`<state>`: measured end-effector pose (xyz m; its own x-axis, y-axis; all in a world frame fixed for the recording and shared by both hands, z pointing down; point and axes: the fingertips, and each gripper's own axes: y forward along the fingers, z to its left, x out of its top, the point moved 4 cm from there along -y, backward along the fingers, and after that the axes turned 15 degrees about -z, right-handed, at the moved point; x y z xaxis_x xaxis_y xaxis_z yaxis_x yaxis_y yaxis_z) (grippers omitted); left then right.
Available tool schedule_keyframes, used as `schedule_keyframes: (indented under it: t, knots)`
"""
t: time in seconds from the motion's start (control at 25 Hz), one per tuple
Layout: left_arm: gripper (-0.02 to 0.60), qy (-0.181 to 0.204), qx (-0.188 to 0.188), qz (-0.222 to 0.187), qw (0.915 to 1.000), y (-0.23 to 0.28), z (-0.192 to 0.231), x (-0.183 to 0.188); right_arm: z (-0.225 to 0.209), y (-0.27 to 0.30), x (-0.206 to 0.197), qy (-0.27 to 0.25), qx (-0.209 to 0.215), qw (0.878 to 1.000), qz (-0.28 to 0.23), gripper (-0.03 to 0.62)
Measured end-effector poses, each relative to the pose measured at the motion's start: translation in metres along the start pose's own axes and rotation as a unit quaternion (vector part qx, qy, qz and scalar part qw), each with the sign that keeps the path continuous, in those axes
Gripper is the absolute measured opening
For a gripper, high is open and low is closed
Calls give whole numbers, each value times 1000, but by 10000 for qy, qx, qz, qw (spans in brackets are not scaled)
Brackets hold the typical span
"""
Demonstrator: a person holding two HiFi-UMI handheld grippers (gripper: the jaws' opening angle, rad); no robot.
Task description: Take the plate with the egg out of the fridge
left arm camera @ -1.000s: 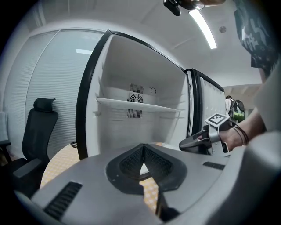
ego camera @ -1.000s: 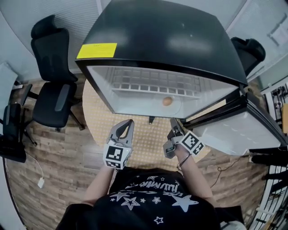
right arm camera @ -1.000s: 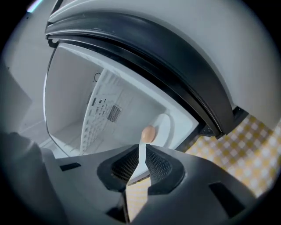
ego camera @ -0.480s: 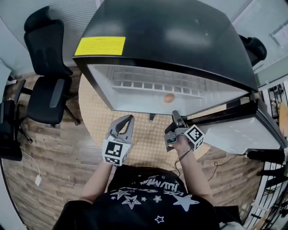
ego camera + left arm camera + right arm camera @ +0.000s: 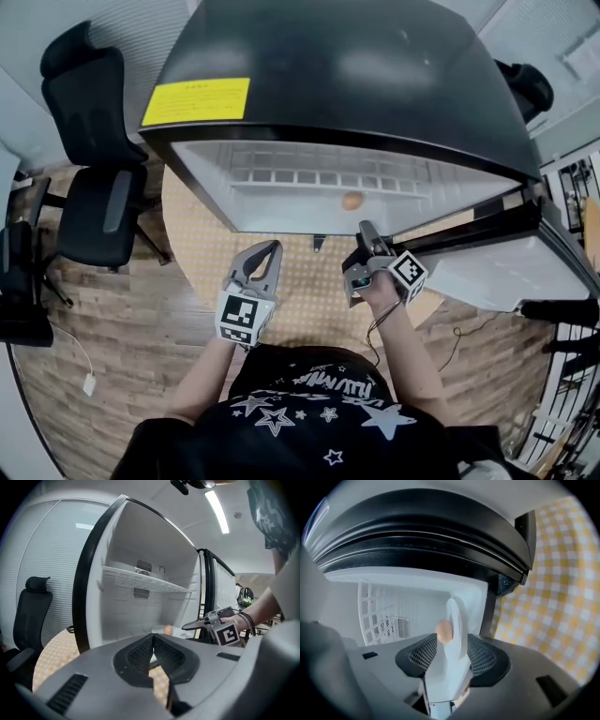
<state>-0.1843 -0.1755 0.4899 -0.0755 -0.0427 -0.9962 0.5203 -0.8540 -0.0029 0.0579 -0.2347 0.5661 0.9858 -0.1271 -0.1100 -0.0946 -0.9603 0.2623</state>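
A brown egg [image 5: 352, 201] lies on a pale plate on the floor of the open fridge [image 5: 337, 75], near its right side. My right gripper [image 5: 360, 246] is at the fridge's lower front edge, just below the egg. Its jaws are opening. In the right gripper view the plate [image 5: 454, 620] shows edge-on with the egg [image 5: 444, 631] on it, in line with the gap of the right gripper [image 5: 449, 656]; the pads do not press on it. My left gripper [image 5: 264, 251] hangs shut and empty to the left, in front of the fridge. The left gripper [image 5: 151, 641] faces the egg [image 5: 168, 630].
The fridge door [image 5: 497, 272] stands open to the right. A white wire shelf [image 5: 309, 173] crosses the fridge above the egg. The fridge stands on a round table with a yellow checked cloth [image 5: 281, 272]. A black office chair [image 5: 94, 187] stands at the left.
My right gripper has risen toward the fridge opening and its jaws have spread apart. The left gripper has hardly moved.
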Motion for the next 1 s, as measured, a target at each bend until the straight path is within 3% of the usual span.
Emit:
schedule_keyframes:
  t: [0.36, 0.56, 1.0]
  knots:
    - [8, -55, 147, 33, 9999, -4, 12, -4, 1, 12, -3, 65, 41, 10000, 0, 182]
    - [8, -52, 33, 93, 9999, -3, 2, -7, -11, 11, -3, -129, -196, 9997, 11, 44]
    - [8, 42, -126, 187, 9997, -5, -15, -8, -22, -13, -1, 128, -160, 9997, -118, 40]
